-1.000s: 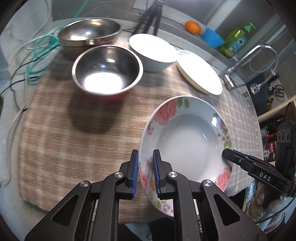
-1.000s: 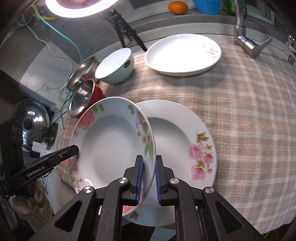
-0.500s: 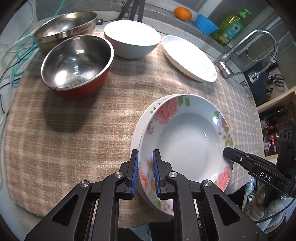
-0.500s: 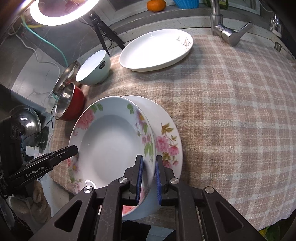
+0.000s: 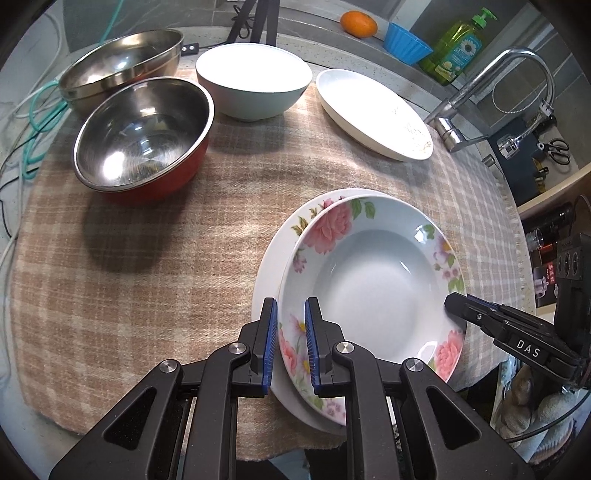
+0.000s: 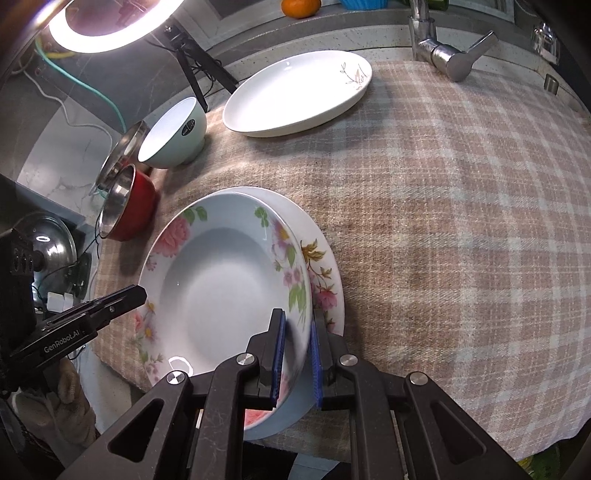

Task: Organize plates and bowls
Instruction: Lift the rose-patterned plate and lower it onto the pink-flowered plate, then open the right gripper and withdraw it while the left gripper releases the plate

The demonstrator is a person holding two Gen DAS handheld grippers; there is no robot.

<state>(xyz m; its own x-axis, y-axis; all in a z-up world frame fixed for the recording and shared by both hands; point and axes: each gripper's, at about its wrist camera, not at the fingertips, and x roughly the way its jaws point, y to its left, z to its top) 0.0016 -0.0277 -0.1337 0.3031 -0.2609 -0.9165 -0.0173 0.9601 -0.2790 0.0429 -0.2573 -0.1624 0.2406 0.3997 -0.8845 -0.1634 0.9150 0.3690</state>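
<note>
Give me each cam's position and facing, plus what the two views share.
Left wrist: on the left gripper, looking steeply down and forward over the flowered plate toward bowls and faucet; own fingers and the right gripper's tip show.
Right wrist: on the right gripper, same plate's opposite rim, looking toward the white plate and ring light; the left gripper's tip shows.
Shared: flowered plate clamped by both, plate beneath, checked cloth.

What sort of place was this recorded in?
Most likely a home kitchen counter: a faucet and green dish soap bottle stand at the back, with bowls and a floral plate on a checked cloth.
</note>
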